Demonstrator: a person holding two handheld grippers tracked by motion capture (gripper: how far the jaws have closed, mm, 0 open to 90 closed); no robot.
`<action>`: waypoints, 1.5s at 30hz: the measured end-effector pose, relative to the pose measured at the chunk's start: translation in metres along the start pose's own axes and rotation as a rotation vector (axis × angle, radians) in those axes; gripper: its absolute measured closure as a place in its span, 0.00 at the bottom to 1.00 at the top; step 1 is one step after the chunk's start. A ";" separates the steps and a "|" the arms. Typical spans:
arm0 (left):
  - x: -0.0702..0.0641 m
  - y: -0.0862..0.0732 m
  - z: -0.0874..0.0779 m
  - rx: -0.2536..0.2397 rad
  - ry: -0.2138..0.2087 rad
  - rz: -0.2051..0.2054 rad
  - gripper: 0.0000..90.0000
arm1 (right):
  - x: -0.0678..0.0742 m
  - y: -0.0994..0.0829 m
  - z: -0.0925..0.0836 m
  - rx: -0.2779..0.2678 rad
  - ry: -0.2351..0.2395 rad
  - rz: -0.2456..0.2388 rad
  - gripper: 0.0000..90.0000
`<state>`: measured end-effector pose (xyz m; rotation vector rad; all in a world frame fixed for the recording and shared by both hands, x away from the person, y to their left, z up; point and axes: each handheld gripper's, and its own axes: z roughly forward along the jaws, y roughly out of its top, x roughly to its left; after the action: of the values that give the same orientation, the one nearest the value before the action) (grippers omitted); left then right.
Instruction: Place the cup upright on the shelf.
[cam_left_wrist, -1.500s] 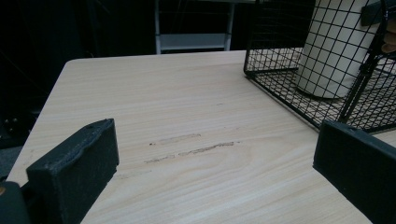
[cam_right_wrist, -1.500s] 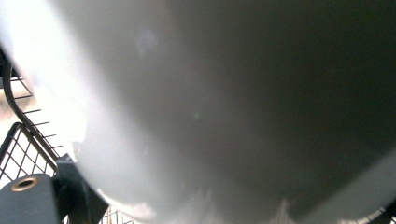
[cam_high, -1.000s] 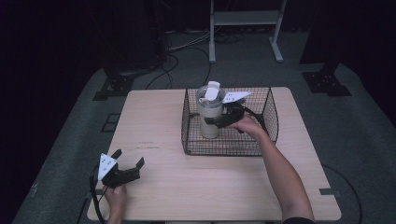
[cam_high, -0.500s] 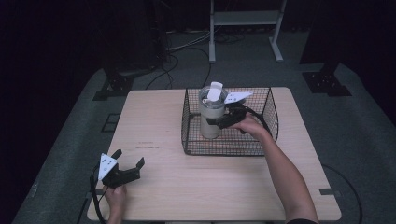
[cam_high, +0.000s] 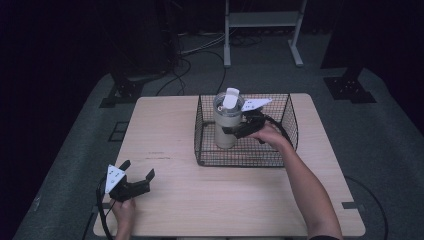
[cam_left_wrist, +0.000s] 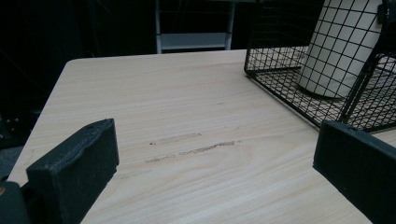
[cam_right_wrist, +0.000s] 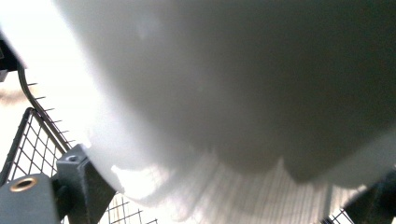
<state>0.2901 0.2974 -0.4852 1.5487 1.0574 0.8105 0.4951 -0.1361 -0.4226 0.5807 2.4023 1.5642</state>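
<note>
**Q:** Basket (cam_high: 245, 155) first: where does it sit for you?

**A:** On the far right part of the wooden table (cam_high: 200, 200), a black wire basket. A pale cream tumbler (cam_high: 226, 125) stands upright inside it, at its left side, with a white flip piece sticking up from its lid.

**Q:** And your right gripper (cam_high: 240, 129)?

**A:** Your right hand (cam_high: 267, 135) reaches over the basket's near wall, and the gripper's jaws sit on either side of the tumbler's middle, closed against it. In the right gripper view the tumbler's pale wall (cam_right_wrist: 224, 93) presses close between the jaws, with basket wire (cam_right_wrist: 32, 140) at the lower left.

**Q:** Your left gripper (cam_high: 136, 176)?

**A:** Near the table's near left corner, held low in your left hand (cam_high: 122, 212), well apart from the basket. Its jaws stand wide with nothing between them; the left gripper view shows bare wood there, with faint scuffs (cam_left_wrist: 187, 147), and the basket and tumbler farther off to the right.
</note>
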 end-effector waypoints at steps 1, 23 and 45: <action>0.000 0.000 0.000 0.000 0.000 0.000 0.00 | 0.000 0.000 0.000 0.000 0.001 -0.001 0.09; 0.000 0.000 0.000 -0.001 0.000 0.002 0.00 | 0.002 -0.001 -0.013 0.009 -0.012 -0.002 0.09; -0.001 0.000 0.000 0.001 0.001 0.004 0.00 | 0.008 0.000 -0.042 -0.010 -0.040 0.011 0.09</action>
<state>0.2899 0.2962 -0.4852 1.5520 1.0552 0.8139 0.4713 -0.1673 -0.4045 0.6187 2.3646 1.5537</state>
